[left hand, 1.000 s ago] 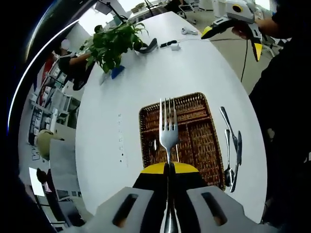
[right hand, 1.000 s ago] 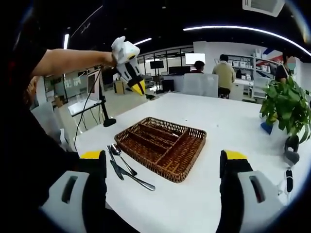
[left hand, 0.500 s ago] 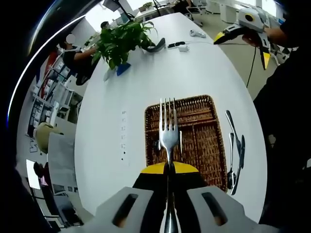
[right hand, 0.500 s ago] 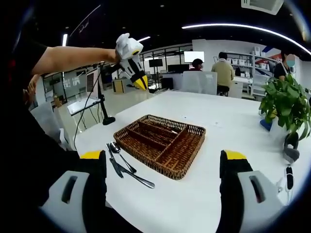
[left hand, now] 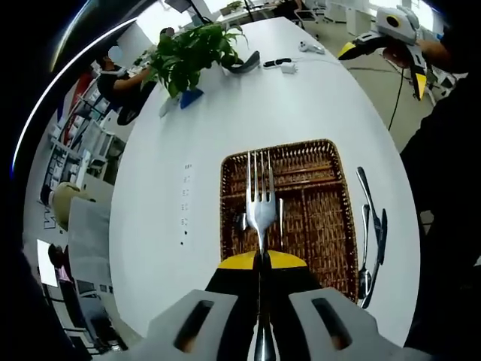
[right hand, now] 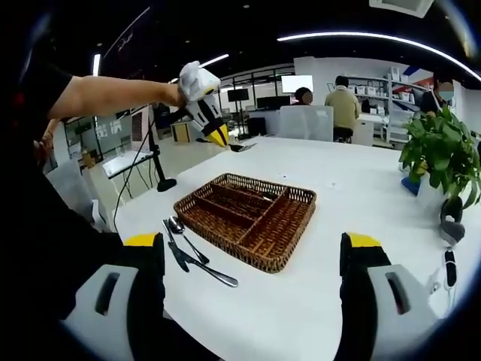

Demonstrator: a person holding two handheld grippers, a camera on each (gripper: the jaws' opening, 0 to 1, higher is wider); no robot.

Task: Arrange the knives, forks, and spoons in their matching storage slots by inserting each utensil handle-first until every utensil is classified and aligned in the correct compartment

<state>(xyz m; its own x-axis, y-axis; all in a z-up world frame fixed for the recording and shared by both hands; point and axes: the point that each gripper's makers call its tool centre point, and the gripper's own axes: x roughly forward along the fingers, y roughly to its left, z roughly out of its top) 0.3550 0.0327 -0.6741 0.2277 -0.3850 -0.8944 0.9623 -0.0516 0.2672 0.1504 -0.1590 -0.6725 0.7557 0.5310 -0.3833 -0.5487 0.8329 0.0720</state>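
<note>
My left gripper (left hand: 261, 259) is shut on the handle of a silver fork (left hand: 261, 197), tines pointing away, hovering over the brown wicker cutlery basket (left hand: 222, 218). Small glints of metal lie in a basket slot behind the fork; I cannot tell what they are. A few loose utensils (left hand: 372, 233) lie on the white table just right of the basket. In the right gripper view, my right gripper (right hand: 252, 242) stands open and empty, short of the basket (right hand: 225, 242). A spoon and a knife (right hand: 188, 252) lie to its left. The left gripper (right hand: 201, 98) hangs above the basket's far side.
A potted plant (left hand: 192, 53) and small dark gadgets with a cable (left hand: 270, 64) sit at the far end of the oval white table (left hand: 150, 218). The right gripper (left hand: 383, 34) shows at the upper right. People sit at desks (right hand: 342, 105) beyond the table.
The left gripper, still holding the fork, has shifted slightly over the basket and dropped a little in the right gripper view. The right gripper stays open and almost still.
</note>
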